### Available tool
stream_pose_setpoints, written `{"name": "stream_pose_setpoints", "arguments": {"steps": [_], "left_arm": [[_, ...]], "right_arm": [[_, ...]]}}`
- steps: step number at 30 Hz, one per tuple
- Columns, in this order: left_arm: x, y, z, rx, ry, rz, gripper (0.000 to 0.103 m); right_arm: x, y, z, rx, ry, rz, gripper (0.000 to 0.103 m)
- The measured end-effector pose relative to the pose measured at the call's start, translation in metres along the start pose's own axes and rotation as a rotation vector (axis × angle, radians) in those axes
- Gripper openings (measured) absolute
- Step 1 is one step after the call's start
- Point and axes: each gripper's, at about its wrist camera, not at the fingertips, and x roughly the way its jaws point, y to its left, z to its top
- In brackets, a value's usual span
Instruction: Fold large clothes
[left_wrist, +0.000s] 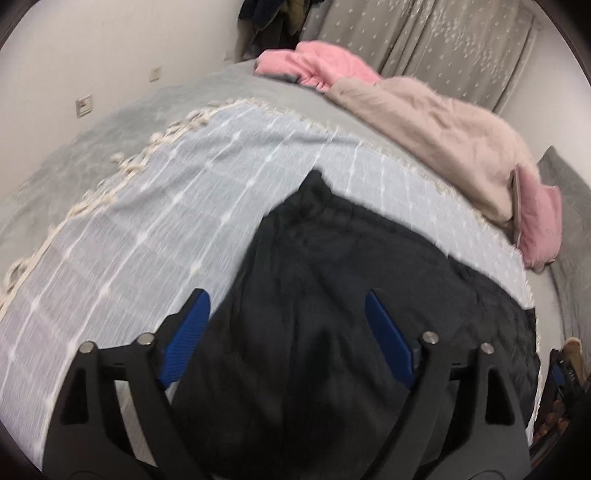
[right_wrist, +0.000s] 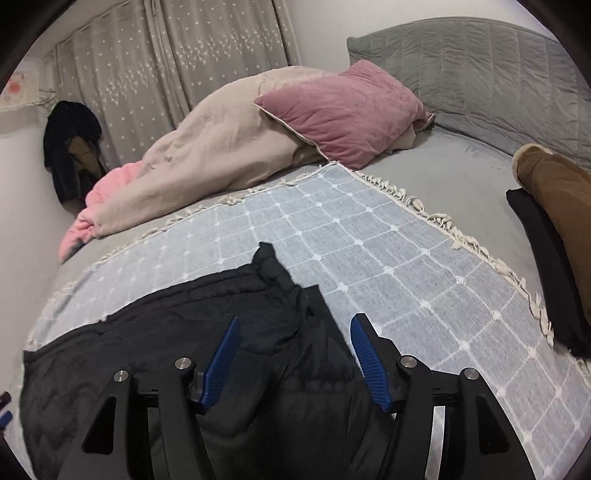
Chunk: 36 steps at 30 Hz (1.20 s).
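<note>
Garment (right_wrist: 184, 369) lies on the fringed throw (right_wrist: 369, 258) at the bed's near edge — duvet (right_wrist: 207, 155) and cushion (right_wrist: 347, 110) behind, toward the headboard (right_wrist: 480, 66).

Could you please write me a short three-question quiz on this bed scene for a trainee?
1. True or false: the right gripper is shut on the black garment.
2. What lies directly under the garment? A) checked throw B) bare floor C) pink pillow
3. Fill in: both grippers' fingers are coloured ____.

Key: 1 false, the fingers stand apart. 2 A, the throw. 3 blue.
</note>
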Motion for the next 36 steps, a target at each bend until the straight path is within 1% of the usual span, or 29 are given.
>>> {"name": "stream_pose_setpoints", "arguments": {"steps": [3, 4, 6, 7, 10, 12, 15, 18, 20, 21, 24, 25, 26, 28, 32, 34, 35, 36], "left_arm": [[-0.005, -0.001, -0.019, -0.024, 0.071, 0.05, 0.088], [-0.006, -0.002, -0.026, -0.022, 0.098, 0.052, 0.088], [-0.009, -0.003, -0.042, 0.002, 0.132, 0.054, 0.088], [-0.011, -0.003, -0.049, 0.014, 0.136, 0.067, 0.088], [-0.017, 0.001, -0.068, 0.032, 0.125, 0.107, 0.088], [-0.015, 0.007, -0.077, 0.022, 0.149, 0.1, 0.088], [-0.012, 0.019, -0.089, -0.031, 0.201, 0.052, 0.088], [-0.009, 0.034, -0.098, -0.124, 0.24, -0.024, 0.088], [-0.004, 0.046, -0.103, -0.219, 0.261, -0.093, 0.088], [-0.002, 0.049, -0.106, -0.249, 0.266, -0.119, 0.088], [0.01, 0.057, -0.112, -0.346, 0.282, -0.248, 0.088], [0.012, 0.058, -0.111, -0.362, 0.266, -0.272, 0.088], [0.014, 0.059, -0.109, -0.372, 0.231, -0.301, 0.088], [0.02, 0.062, -0.107, -0.398, 0.193, -0.335, 0.088], [0.027, 0.069, -0.106, -0.498, 0.134, -0.38, 0.088], [0.029, 0.072, -0.104, -0.532, 0.103, -0.389, 0.088], [0.031, 0.073, -0.104, -0.549, 0.088, -0.393, 0.086], [0.032, 0.074, -0.103, -0.563, 0.072, -0.382, 0.079]], "right_arm": [[-0.012, 0.01, -0.011, -0.035, 0.06, 0.028, 0.066], [-0.014, 0.015, -0.014, -0.053, 0.082, 0.03, 0.066], [-0.019, 0.024, -0.021, -0.092, 0.1, 0.041, 0.066], [-0.023, 0.029, -0.025, -0.121, 0.102, 0.045, 0.066], [-0.034, 0.046, -0.04, -0.236, 0.091, 0.02, 0.067], [-0.037, 0.053, -0.048, -0.284, 0.088, 0.007, 0.067], [-0.043, 0.061, -0.061, -0.337, 0.089, 0.007, 0.067], [-0.045, 0.066, -0.072, -0.368, 0.1, 0.014, 0.067], [-0.046, 0.071, -0.078, -0.39, 0.104, 0.009, 0.067], [-0.047, 0.072, -0.08, -0.397, 0.105, 0.007, 0.067], [-0.048, 0.08, -0.086, -0.423, 0.107, 0.008, 0.067], [-0.047, 0.083, -0.089, -0.431, 0.108, 0.01, 0.067], [-0.047, 0.086, -0.09, -0.436, 0.108, 0.012, 0.067], [-0.045, 0.092, -0.092, -0.443, 0.107, 0.019, 0.067], [-0.042, 0.103, -0.093, -0.444, 0.113, 0.042, 0.067], [-0.041, 0.109, -0.094, -0.44, 0.118, 0.055, 0.067], [-0.04, 0.111, -0.095, -0.438, 0.121, 0.061, 0.067], [-0.039, 0.114, -0.096, -0.436, 0.125, 0.067, 0.067]]}}
